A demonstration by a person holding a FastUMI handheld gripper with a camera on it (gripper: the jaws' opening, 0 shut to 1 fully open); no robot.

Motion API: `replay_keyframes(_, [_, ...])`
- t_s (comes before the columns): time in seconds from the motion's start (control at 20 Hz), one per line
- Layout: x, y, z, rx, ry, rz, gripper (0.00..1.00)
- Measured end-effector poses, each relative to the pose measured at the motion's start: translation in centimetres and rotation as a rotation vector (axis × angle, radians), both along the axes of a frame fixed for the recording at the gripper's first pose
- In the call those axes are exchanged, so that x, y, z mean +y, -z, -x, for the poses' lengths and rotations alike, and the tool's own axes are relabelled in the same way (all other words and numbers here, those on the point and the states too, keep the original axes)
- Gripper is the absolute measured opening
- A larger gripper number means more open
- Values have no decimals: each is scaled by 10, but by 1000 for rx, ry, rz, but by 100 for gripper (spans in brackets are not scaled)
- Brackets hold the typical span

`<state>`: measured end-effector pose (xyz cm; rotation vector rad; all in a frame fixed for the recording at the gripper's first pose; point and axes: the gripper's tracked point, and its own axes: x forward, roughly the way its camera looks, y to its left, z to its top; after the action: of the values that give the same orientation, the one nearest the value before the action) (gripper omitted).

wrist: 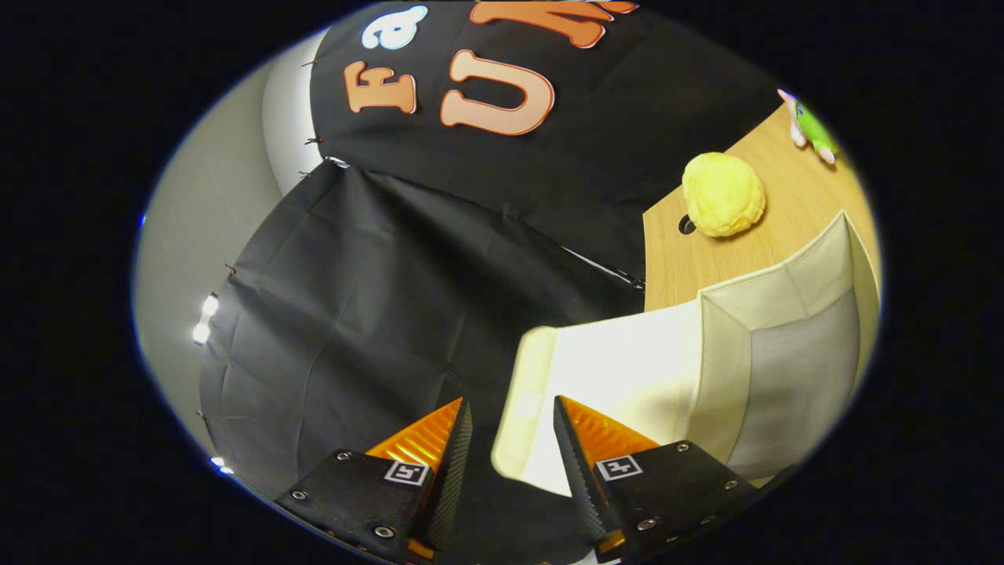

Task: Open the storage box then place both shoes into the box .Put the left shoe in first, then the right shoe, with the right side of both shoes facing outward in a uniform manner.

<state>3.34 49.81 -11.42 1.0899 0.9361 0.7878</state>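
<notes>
The gripper [511, 439] stands partly open, its two fingers apart with a gap between them and nothing held. One white storage box [784, 345] sits on the wooden table [674, 267] to the right; its lid [620, 369] is raised, with the lid's edge just ahead of the right finger. Beyond the box lie one yellow bun-like lump [723, 195] and, farther off, one green toy [812, 129].

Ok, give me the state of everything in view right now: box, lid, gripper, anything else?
storage box: open, inside looks empty
lid: swung open, edge between the fingers
gripper: open, fingers either side of the lid edge, not pressing
yellow toy: resting on the table
</notes>
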Motion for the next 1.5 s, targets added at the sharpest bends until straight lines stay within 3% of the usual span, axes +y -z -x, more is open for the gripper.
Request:
replay_keyframes(0.25, [-48,12,1,-74,61,95,75])
replay_keyframes(0.5, [-123,57,-12,-183,131,354,95])
replay_keyframes(1.05, [-315,171,18,-128,178,868,96])
replay_keyframes(1.3, [-363,202,36,-99,170,974,94])
replay_keyframes(1.5, [-374,222,51,-58,141,938,85])
